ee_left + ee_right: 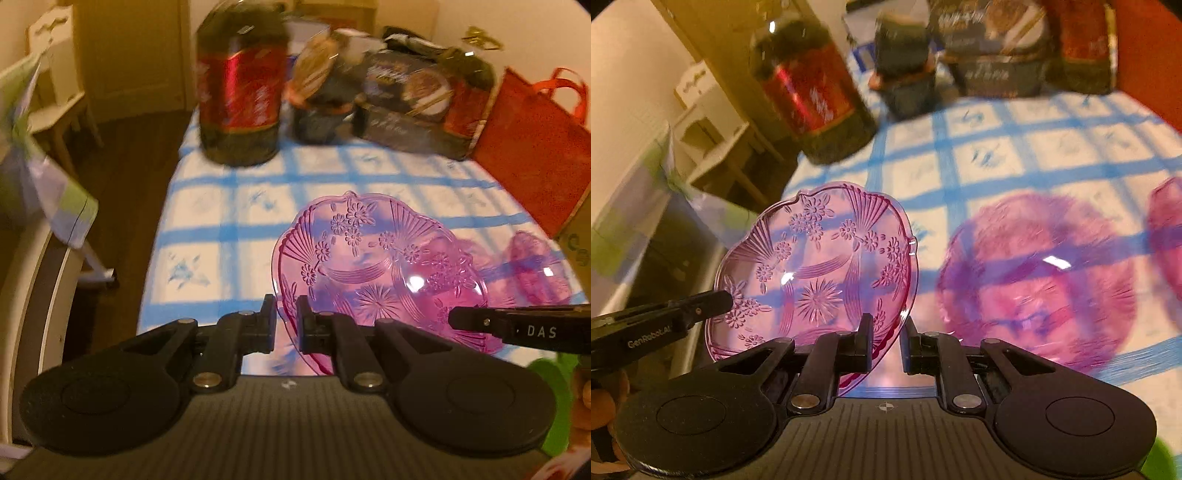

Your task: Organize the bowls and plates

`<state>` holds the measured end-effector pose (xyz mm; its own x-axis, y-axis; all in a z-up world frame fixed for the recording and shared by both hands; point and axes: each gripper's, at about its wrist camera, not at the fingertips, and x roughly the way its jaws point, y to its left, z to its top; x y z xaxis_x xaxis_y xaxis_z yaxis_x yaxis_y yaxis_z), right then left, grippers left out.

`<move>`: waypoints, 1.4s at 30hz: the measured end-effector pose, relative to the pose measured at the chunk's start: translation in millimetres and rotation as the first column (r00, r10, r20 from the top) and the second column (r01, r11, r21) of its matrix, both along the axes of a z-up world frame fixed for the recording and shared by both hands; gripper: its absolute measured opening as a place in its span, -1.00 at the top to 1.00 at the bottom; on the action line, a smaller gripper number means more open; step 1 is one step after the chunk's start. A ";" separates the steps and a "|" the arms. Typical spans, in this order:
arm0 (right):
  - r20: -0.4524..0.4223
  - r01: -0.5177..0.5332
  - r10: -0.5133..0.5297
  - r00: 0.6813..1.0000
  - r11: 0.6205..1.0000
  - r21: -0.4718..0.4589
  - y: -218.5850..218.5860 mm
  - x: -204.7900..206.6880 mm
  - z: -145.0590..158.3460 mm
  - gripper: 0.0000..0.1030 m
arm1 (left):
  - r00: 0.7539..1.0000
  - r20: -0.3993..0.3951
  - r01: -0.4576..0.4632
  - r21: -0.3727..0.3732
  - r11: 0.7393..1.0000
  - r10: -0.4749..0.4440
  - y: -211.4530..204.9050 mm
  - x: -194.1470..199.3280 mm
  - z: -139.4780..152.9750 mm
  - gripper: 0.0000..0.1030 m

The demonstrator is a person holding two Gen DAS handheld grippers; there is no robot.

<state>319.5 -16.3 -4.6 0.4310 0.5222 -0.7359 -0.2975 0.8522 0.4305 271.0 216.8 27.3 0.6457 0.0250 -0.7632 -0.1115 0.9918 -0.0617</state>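
A: Both grippers were clamped on one pink pressed-glass plate (373,269), lifted clear of the blue-checked tablecloth (221,206): left gripper (286,325) nipping one rim, right gripper (886,341) the opposite rim.

B: Risk?

A: Uneven pulling could have twisted it loose onto the second pink plate (1038,284) beneath. Beyond stood the red-labelled jar (240,85).

The pink plate (373,273) is see-through, shiny plastic with flowers pressed into it. The worktop (229,206) has a blue-checked cloth that looks soft and dull. The left gripper (286,323) is matt black plastic with small shiny metal pins. The red bag (532,147) looks rough.
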 end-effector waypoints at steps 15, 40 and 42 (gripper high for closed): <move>0.051 0.211 -0.208 0.977 0.976 -0.058 -218.4 20.8 35.8 0.71 | 0.967 0.037 0.253 -0.045 0.966 -0.252 -220.5 64.0 16.0 0.81; -0.032 0.204 -0.211 0.977 0.966 -0.157 -315.7 93.6 -43.0 0.71 | 0.951 -0.109 0.281 -0.076 0.957 -0.288 -316.8 136.6 -68.9 0.78; -0.031 0.201 -0.209 0.978 0.966 -0.163 -314.1 95.5 -45.4 0.71 | 0.951 -0.113 0.280 -0.077 0.957 -0.287 -316.2 138.4 -72.7 0.78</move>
<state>415.0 -330.4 -50.0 0.4788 0.3016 -0.8245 -0.0920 0.9512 0.2946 409.5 -99.4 -45.4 0.5217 -0.1929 -0.8310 0.1635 0.9787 -0.1245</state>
